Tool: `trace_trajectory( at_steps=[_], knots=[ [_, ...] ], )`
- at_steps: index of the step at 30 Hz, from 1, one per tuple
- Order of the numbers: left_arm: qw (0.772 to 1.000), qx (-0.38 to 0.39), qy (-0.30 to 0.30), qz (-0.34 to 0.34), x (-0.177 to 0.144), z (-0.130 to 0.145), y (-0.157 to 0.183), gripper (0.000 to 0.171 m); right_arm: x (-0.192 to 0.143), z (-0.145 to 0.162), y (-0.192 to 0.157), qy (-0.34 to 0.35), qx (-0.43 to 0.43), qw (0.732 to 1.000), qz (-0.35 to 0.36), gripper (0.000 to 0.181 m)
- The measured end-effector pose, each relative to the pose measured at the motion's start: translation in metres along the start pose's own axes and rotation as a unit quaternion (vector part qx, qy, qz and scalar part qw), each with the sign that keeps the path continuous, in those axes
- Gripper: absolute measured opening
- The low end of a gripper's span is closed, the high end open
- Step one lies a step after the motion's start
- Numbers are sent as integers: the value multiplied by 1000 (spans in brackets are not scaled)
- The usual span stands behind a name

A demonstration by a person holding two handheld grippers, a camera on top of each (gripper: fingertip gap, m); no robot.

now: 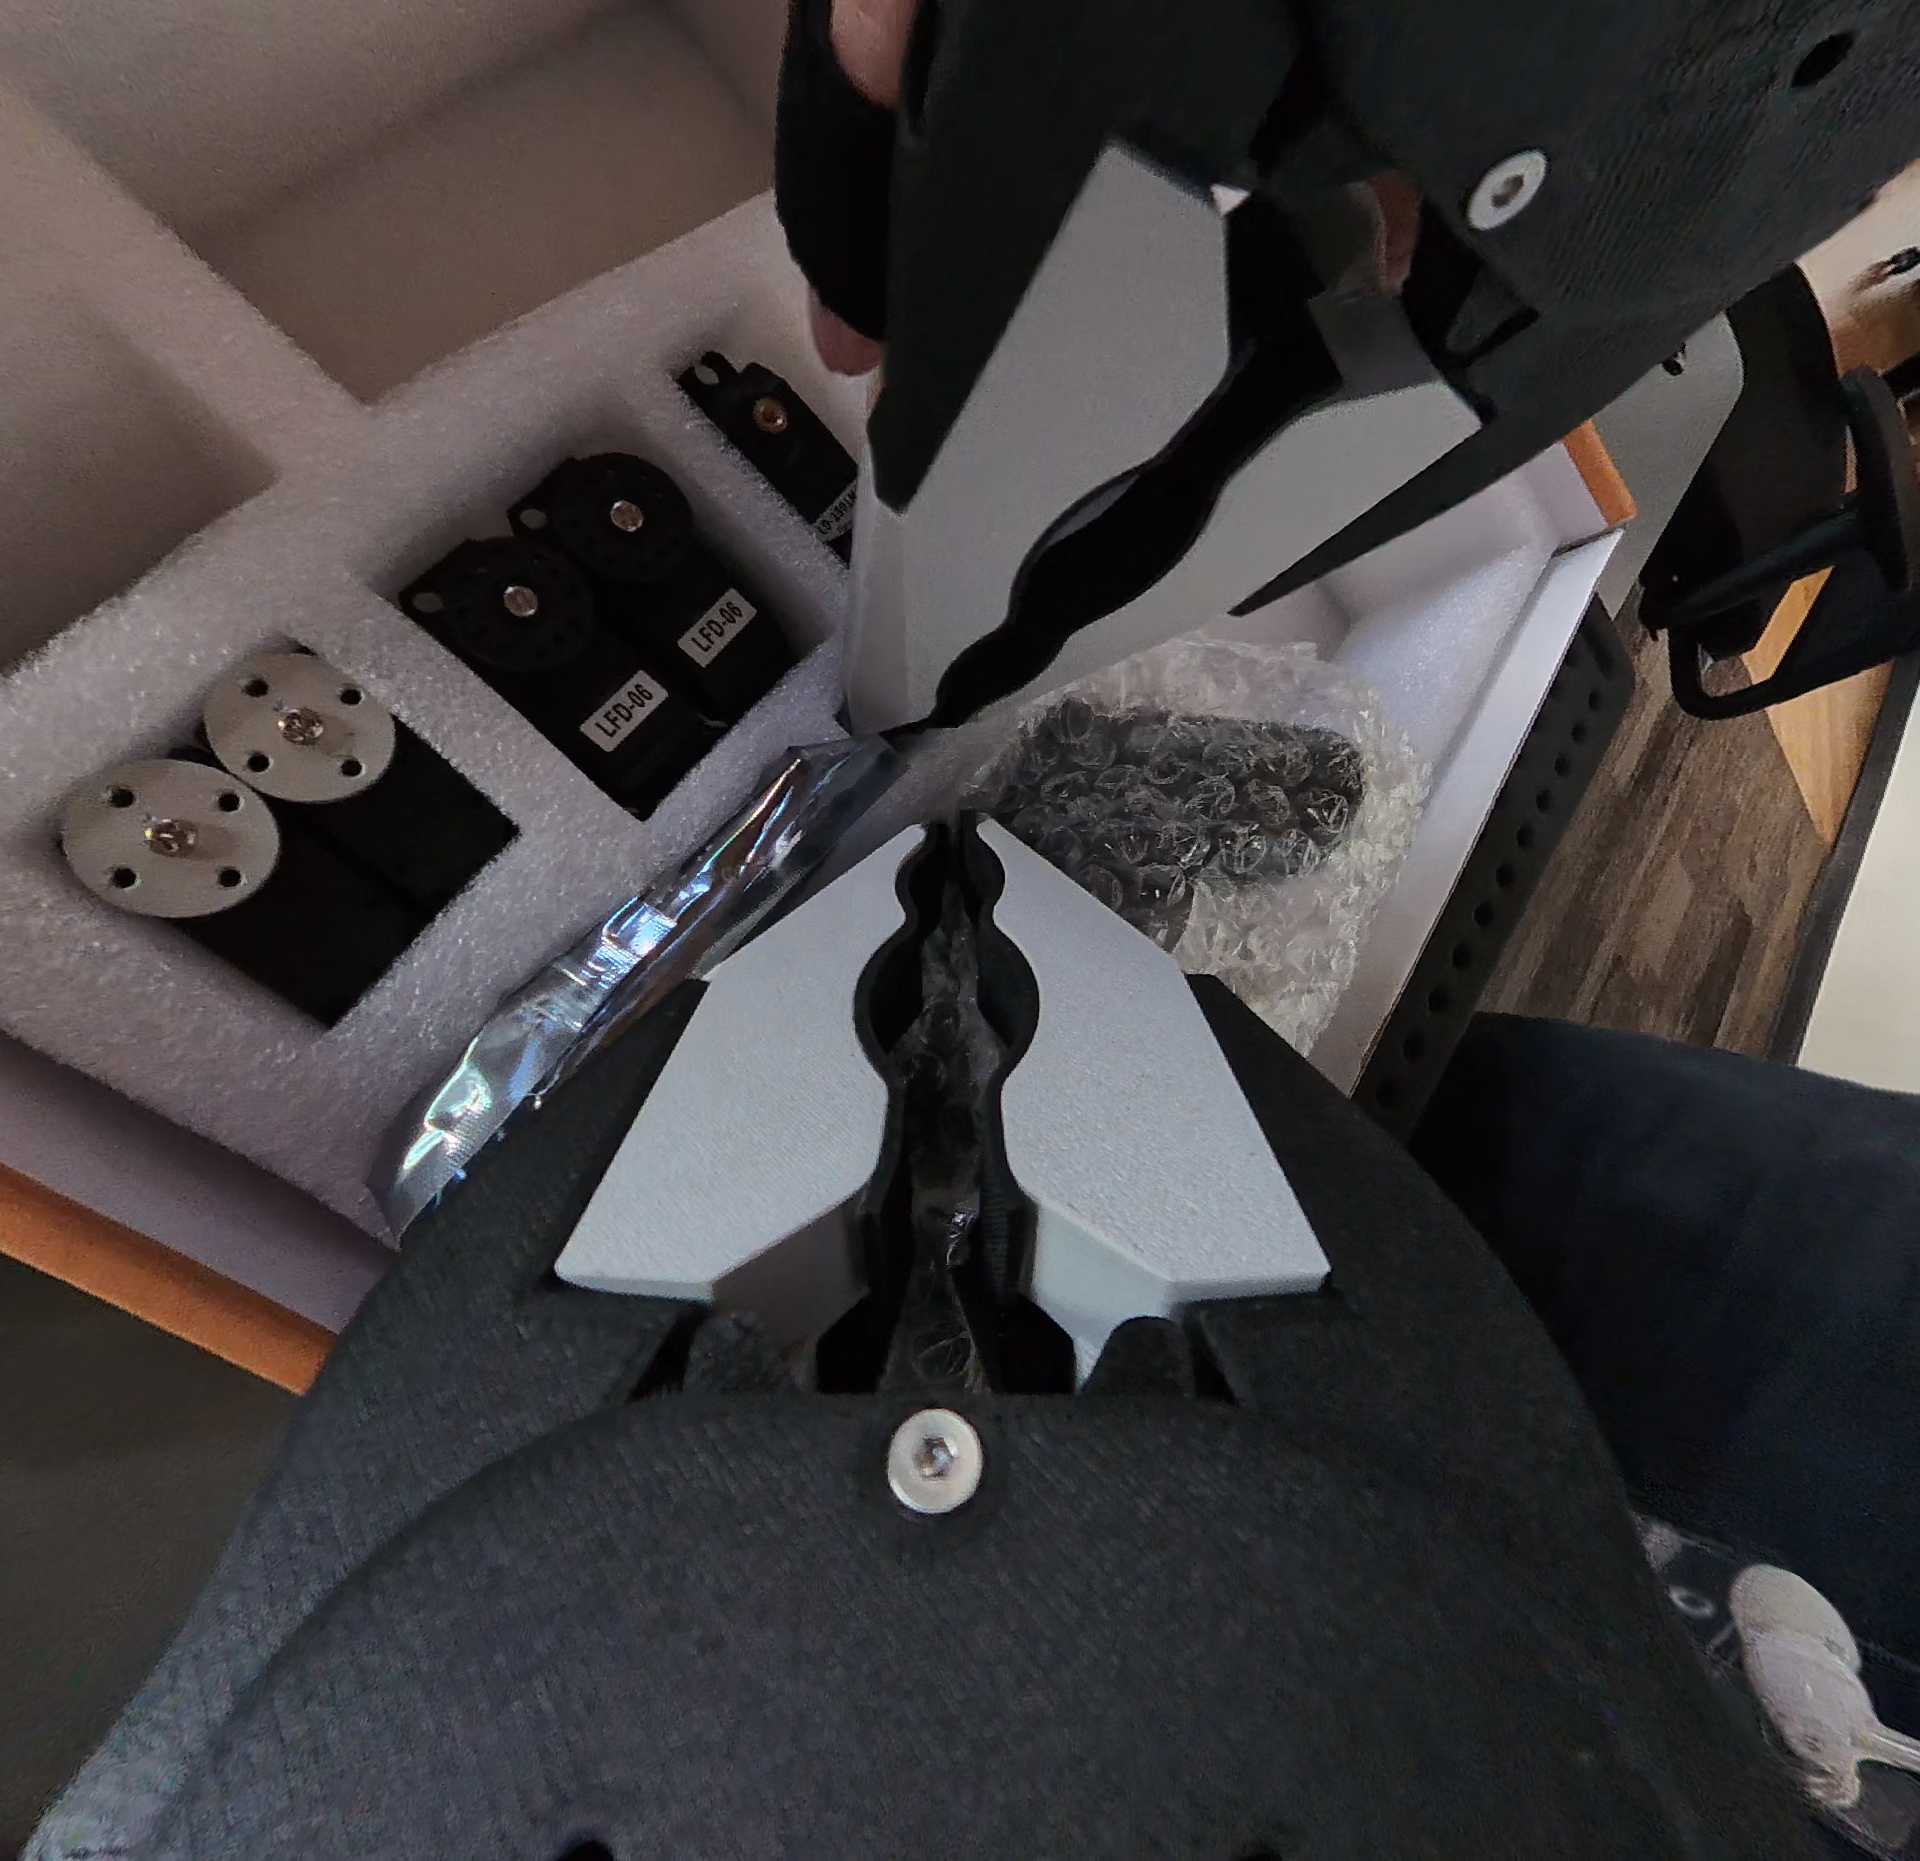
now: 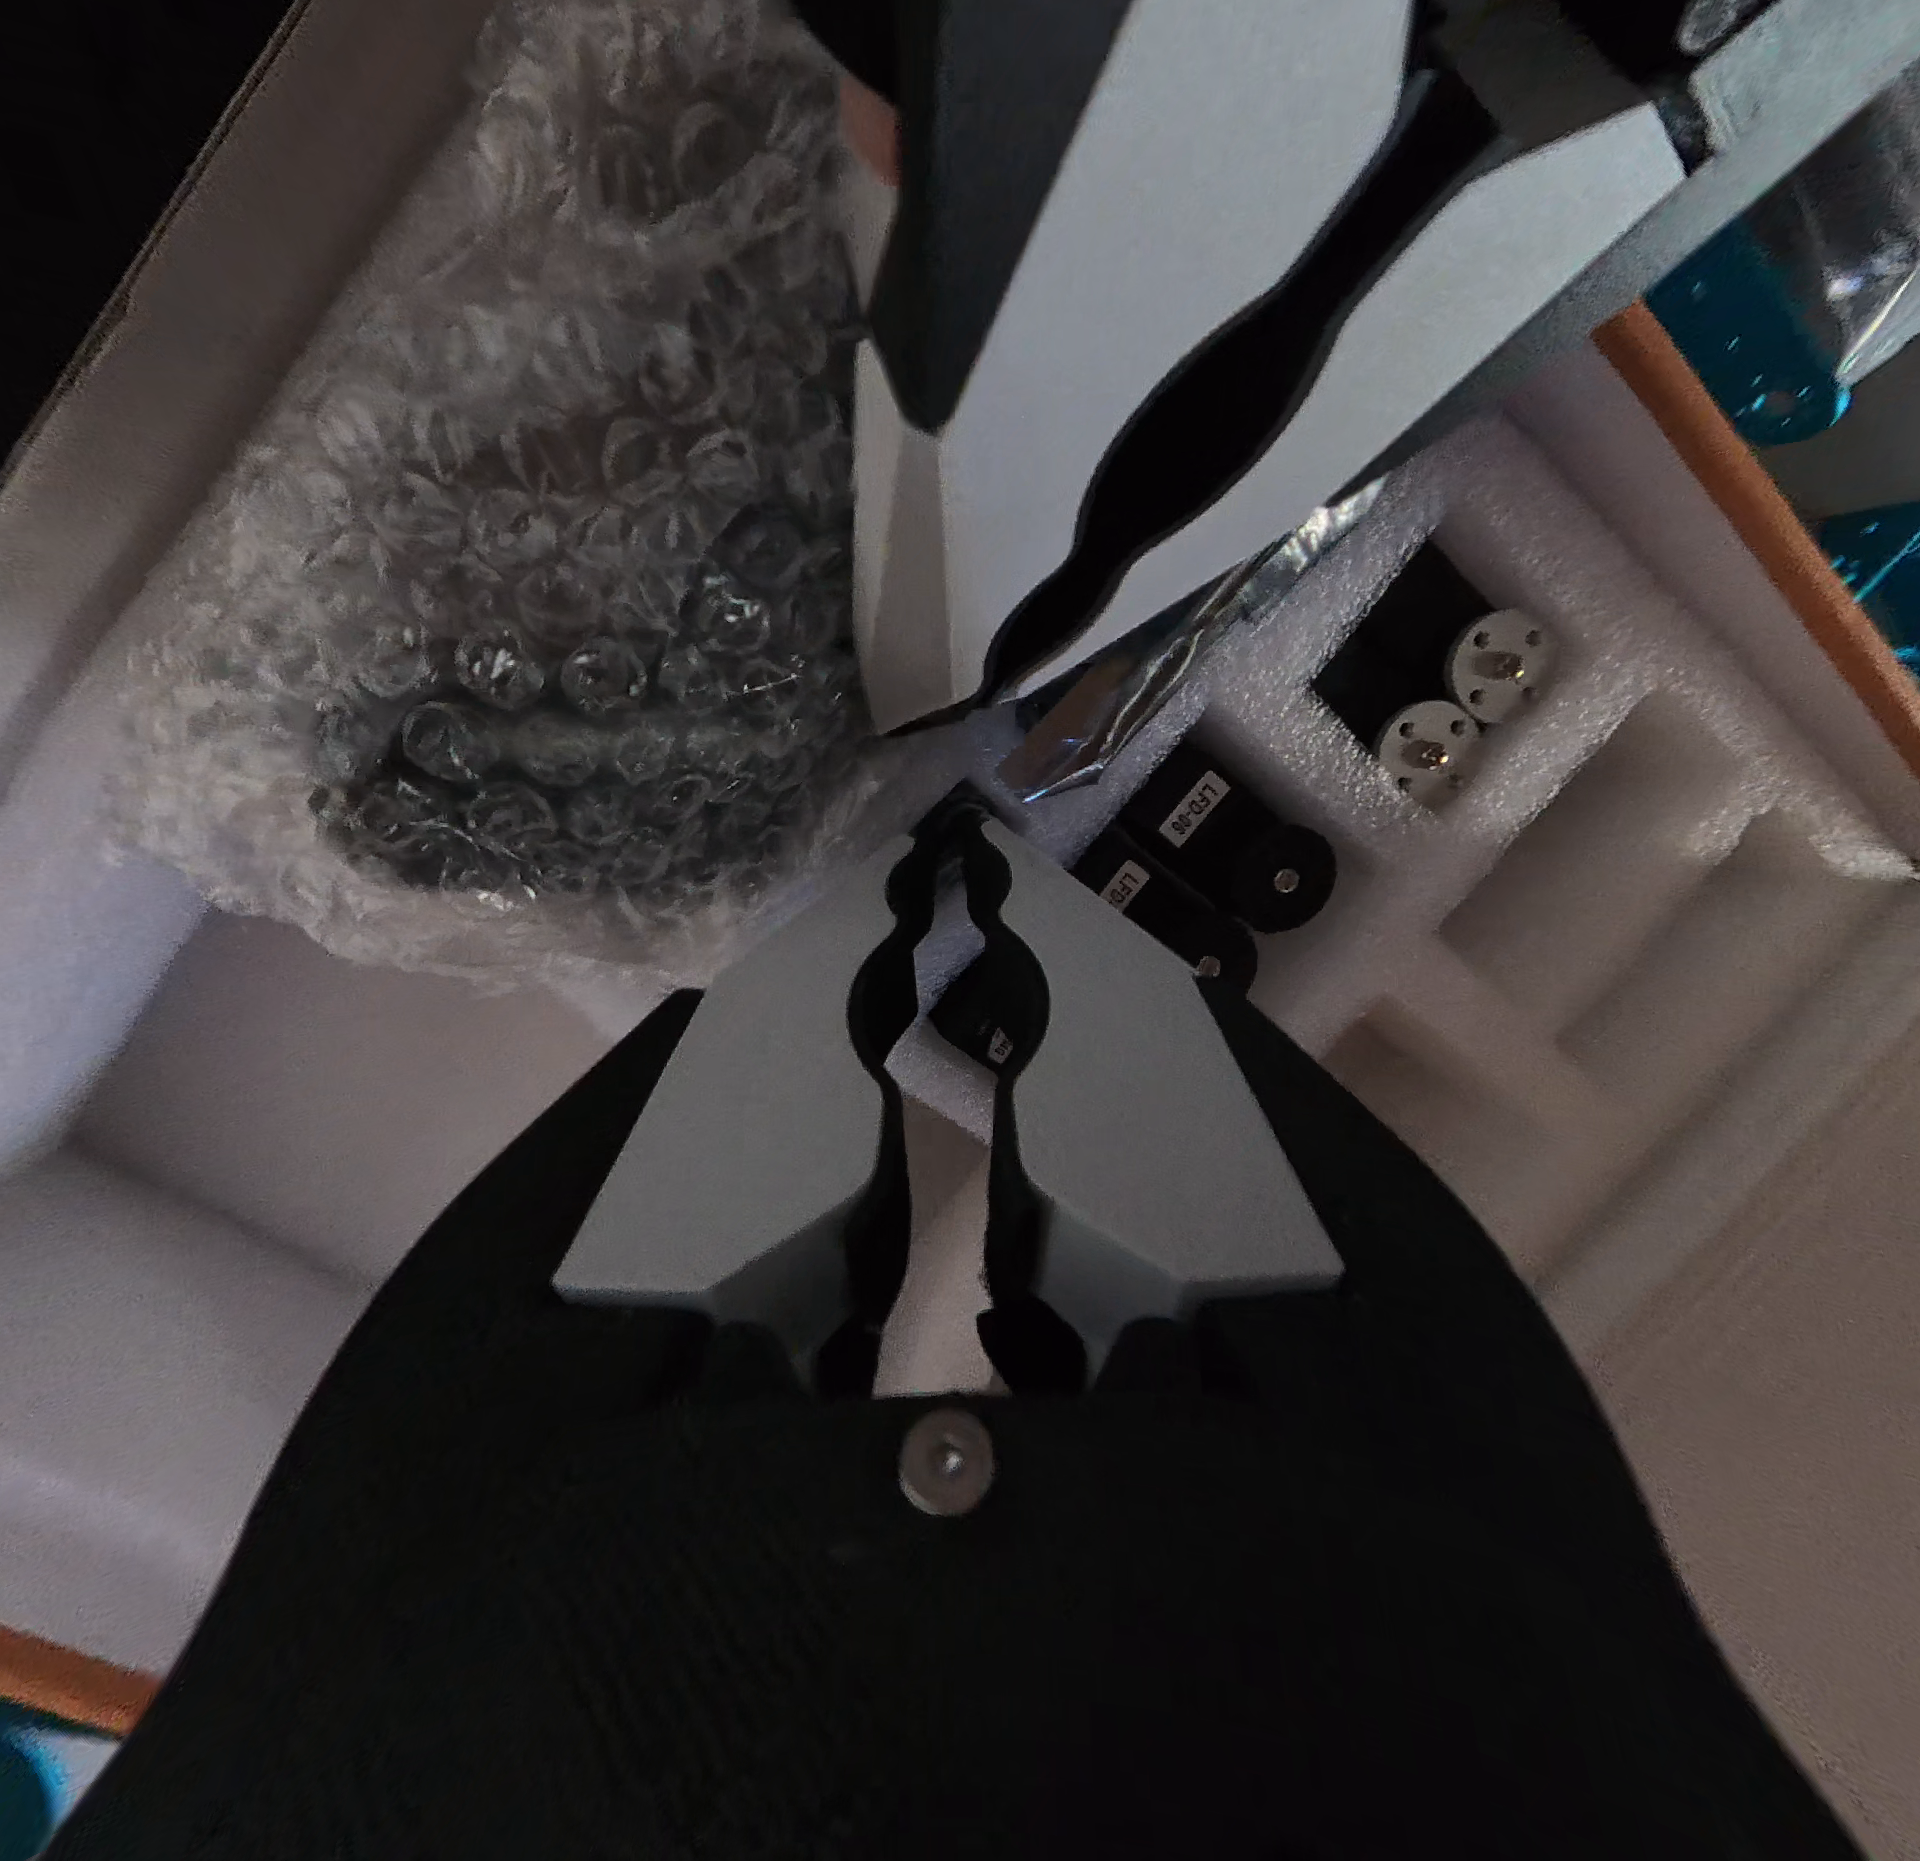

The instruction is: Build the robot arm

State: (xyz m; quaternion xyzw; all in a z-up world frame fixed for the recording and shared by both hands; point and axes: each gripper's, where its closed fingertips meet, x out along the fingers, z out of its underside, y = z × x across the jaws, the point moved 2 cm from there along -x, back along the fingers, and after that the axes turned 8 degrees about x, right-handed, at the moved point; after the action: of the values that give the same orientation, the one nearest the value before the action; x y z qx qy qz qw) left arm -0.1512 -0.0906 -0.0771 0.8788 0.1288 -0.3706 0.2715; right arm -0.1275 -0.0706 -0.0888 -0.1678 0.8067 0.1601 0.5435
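Observation:
My left gripper [image 1: 951,835] is shut, its tips pinching the left edge of a bubble-wrapped black pack [image 1: 1174,814] that lies in a white box. The wrap shows through the gap between its fingers. My right gripper [image 1: 912,728] comes in from above, tip to tip with the left, shut on the upper end of a silver foil bag [image 1: 623,970]. The bag runs down-left along the left gripper's finger. In the right wrist view my right gripper [image 2: 943,829] meets the left gripper [image 2: 935,722], with the pack [image 2: 540,668] to the left and the bag [image 2: 1101,720] to the right.
A white foam tray [image 1: 104,731] holds black servos [image 1: 644,648] and two with silver discs [image 1: 166,835]. The white box wall [image 1: 1455,606] stands behind the pack. A wooden table edge [image 1: 156,1281], blue metal parts [image 2: 1766,336], a person's leg [image 1: 1662,1240] and a chair [image 1: 1787,523] surround it. My two grippers' fingertips are within a few centimetres of each other.

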Motion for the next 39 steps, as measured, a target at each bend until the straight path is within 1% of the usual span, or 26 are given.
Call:
trace_trajectory(
  at_steps=[2,5,8,11,14,19,21,24,27,33,39],
  knots=[
    [1000,6,-4,-6,0,0,0,1,-1,0,0,-24,23,999,-18,5],
    [1000,13,-12,-10,0,1,2,1,-6,0,-2,-35,16,998,-45,7],
    [1000,5,-12,-7,0,3,2,1,-10,2,-2,-16,-17,999,-44,11],
    [1000,1,-8,-5,0,4,2,1,-11,4,-3,-2,-60,998,-25,14],
    [1000,0,-8,-6,0,4,2,1,-8,5,-3,-3,-94,995,-17,14],
    [1000,-2,-11,-5,1,3,2,1,1,8,-4,-20,-168,985,-25,10],
    [1000,-3,-13,-4,1,3,2,1,2,8,-4,-22,-180,983,-29,9],
    [1000,-5,-14,-2,2,3,1,1,1,7,-3,-42,-144,988,-34,0],
    [1000,-5,-16,1,2,3,1,1,-2,7,-4,-43,-112,992,-35,0],
    [1000,-3,-21,6,2,3,2,1,-15,10,-7,-10,-56,998,1,0],
    [1000,-5,-20,15,4,4,4,0,-26,15,-12,40,38,998,38,0]
  ],
)
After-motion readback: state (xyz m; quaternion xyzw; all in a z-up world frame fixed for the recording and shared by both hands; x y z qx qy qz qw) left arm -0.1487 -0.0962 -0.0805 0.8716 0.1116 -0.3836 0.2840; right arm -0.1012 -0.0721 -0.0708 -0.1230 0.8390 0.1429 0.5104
